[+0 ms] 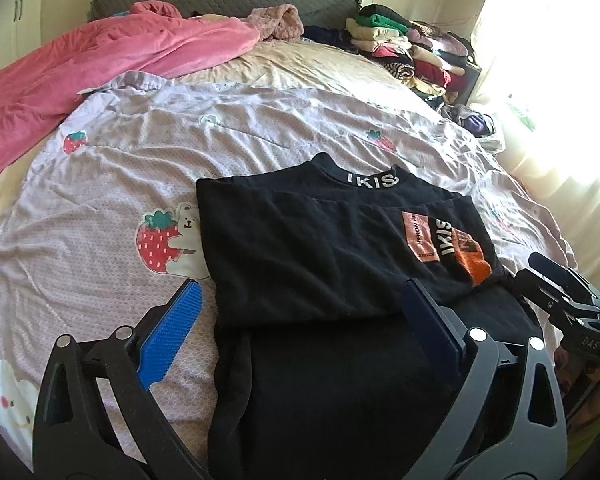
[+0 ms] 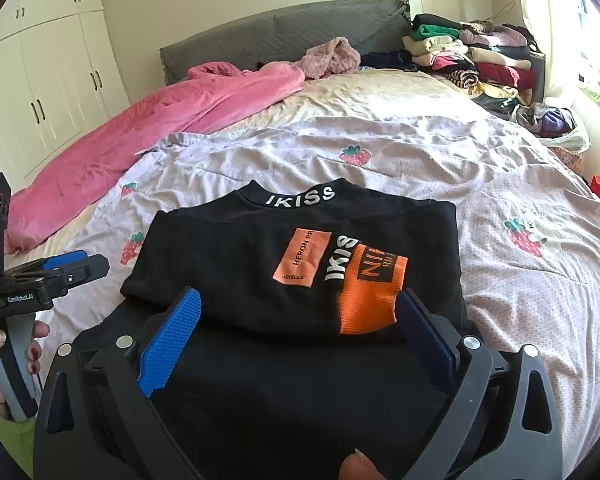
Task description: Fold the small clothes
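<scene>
Both tilted downward, left gripper point(image 1: 300, 312) and right gripper point(image 2: 300, 320) hang spread wide, empty, above the black top point(image 2: 260, 264)

Both wrist views close, angled down, sharing black shirt point(image 1: 308, 240).

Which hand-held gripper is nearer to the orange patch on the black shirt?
Right. The right hand-held gripper sits just below the orange patch; the left hand-held gripper is farther left.

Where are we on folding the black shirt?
Done: black shirt has one fold, lower half laid up over the chest. In hand: nothing; left tool and right tool both open above it. Left: probably another fold, then the folded pile.
</scene>
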### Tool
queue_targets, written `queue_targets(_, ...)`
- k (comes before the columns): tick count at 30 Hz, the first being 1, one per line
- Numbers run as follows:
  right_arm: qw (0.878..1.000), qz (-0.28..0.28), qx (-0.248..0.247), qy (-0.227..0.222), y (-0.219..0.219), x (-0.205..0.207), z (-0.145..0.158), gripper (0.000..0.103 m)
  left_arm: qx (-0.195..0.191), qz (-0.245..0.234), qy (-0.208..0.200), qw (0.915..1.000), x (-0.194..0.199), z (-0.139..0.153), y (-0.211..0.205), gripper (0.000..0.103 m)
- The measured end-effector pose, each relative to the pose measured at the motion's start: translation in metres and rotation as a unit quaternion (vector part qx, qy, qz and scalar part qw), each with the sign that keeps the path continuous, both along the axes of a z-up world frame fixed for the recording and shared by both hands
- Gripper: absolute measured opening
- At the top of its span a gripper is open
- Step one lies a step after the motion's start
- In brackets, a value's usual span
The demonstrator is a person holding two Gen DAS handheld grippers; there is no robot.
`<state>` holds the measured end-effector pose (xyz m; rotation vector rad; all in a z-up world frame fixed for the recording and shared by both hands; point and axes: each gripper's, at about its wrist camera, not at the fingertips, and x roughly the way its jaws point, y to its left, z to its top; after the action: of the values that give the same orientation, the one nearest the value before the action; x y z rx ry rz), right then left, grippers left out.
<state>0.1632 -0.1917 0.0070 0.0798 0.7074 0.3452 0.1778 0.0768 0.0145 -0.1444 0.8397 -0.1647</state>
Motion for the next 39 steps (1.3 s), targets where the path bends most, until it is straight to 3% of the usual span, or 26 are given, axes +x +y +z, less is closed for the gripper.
queue_targets(18, 1.000, -0.007, -0.001, -0.021, -0.015, -0.028, 0.020, 0.098, 0.001, -0.007, -0.035, 0.9993, -0.028, 0.025, -0.008, 0.093)
queue_targets(39, 0.999, -0.018, -0.001, -0.043, -0.038, -0.056, 0.040, 0.098, -0.011, 0.010, -0.043, 0.9989, -0.081, 0.022, 0.004, 0.093)
